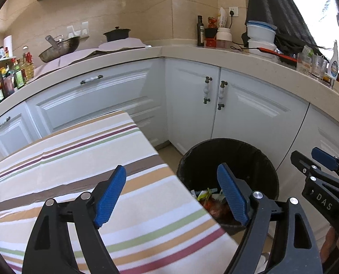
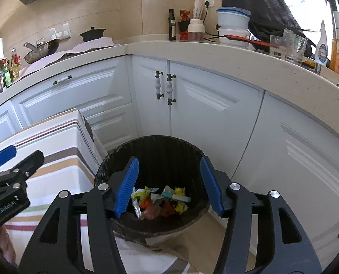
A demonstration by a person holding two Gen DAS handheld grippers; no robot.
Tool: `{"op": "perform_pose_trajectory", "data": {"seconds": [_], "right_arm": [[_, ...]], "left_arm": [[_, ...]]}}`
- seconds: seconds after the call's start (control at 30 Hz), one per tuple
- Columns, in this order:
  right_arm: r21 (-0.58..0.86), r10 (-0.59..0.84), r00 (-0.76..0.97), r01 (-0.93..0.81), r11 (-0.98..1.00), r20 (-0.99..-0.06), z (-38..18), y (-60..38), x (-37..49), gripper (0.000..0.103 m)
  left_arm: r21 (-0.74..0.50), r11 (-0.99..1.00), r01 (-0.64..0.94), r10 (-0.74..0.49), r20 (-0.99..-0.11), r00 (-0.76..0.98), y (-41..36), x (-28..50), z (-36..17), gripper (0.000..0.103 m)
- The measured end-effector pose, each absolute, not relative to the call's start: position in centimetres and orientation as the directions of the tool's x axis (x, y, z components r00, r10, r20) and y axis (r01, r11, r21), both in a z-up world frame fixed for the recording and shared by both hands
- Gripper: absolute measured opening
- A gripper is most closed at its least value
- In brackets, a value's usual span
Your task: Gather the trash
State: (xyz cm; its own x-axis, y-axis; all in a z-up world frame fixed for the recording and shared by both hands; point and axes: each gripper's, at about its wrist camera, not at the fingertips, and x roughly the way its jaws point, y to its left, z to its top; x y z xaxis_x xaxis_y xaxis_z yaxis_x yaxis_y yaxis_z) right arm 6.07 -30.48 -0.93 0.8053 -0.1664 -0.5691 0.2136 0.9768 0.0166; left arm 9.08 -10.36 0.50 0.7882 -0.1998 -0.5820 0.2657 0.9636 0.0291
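- Trash (image 2: 162, 202) lies in a small heap at the bottom of the black bin (image 2: 153, 146): crumpled wrappers in yellow, orange, green and white.
- Black bin stands on the floor in the corner of the kitchen, right beside the table with the striped cloth (image 1: 78, 159) and close to the white cupboard doors (image 2: 206, 114).
- Right gripper (image 2: 169, 185) hangs over the bin with its blue pads (image 2: 127, 187) apart. Nothing is between them.
- Left gripper (image 1: 171, 196) hangs over the edge of the table, next to the bin. Its blue pads (image 1: 111, 196) are wide apart and hold nothing.
- Each gripper shows at the side of the other one's view.
- Counter (image 1: 249, 64) runs round the corner above the cupboards.
- On the counter stand a dark bottle (image 1: 200, 32), stacked white tubs (image 1: 260, 34), clear glasses (image 1: 318, 66), a wok (image 1: 59, 49) and a black pot (image 1: 116, 33).
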Motion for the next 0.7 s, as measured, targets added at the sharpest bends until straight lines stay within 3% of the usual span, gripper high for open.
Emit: {"op": "perform_pose_trajectory", "data": {"seconds": [0.7], "right_arm": [[-0.012,-0.189,0.842,0.212,0.977,-0.504,1.5,-28.5,0.1,0.063]], "left_arm": [[0.017,0.969,0.247,-0.201,-0.525,0.827,-7.8,4.1,2.5,0.084]]}}
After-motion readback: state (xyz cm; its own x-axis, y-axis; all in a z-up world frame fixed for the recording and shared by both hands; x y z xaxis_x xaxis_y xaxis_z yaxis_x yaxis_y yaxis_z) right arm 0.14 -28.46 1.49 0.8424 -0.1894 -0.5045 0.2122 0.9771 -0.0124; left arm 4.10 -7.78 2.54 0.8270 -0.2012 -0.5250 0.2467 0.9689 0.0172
